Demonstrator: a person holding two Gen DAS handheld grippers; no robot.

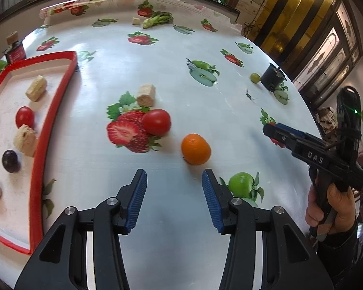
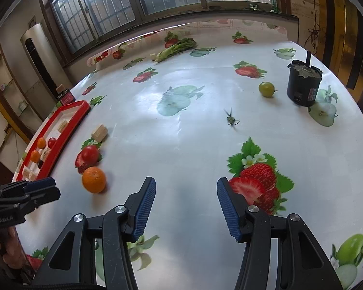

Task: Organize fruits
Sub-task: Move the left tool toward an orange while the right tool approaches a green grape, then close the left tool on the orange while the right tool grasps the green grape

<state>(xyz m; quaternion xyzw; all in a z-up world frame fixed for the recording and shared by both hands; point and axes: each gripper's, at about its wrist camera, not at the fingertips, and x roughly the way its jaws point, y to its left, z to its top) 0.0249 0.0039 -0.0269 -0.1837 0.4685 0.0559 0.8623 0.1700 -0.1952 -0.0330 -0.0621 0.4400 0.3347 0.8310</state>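
We see a round table (image 1: 181, 253) covered in a white cloth printed with strawberries and apples, from two cameras, one on each hand-held gripper. The printed fruit is flat; the real fruit stands up and casts shadows.

Our left gripper (image 1: 174, 200) hovers low over the cloth with its blue-padded fingers apart and nothing between them. Just ahead of it and slightly to the right lies an orange (image 1: 196, 148). Beyond that, a red tomato (image 1: 156, 122) rests on a printed strawberry, with a pale beige chunk (image 1: 146, 95) just behind it.

At the left sits a red-rimmed tray (image 1: 37, 169). It already holds a second tomato (image 1: 24, 116), a dark plum (image 1: 11, 161), several beige chunks, and oranges at its far left edge.

Our right gripper (image 2: 186, 207) also has its fingers spread and empty, over bare cloth. From it, well apart toward the far right, we see a small green fruit (image 2: 266, 89) beside a black cylinder (image 2: 303, 84). A leafy vegetable (image 2: 176, 48) lies at the far edge of the table.

We judge the sorting to be partly done: some fruit is in the tray, while the orange, the tomato and the green fruit remain loose. The orange looks like the left gripper's next pick. That calls for moving forward and a little right until the fingers straddle it, then closing gently, since a round fruit may roll away.
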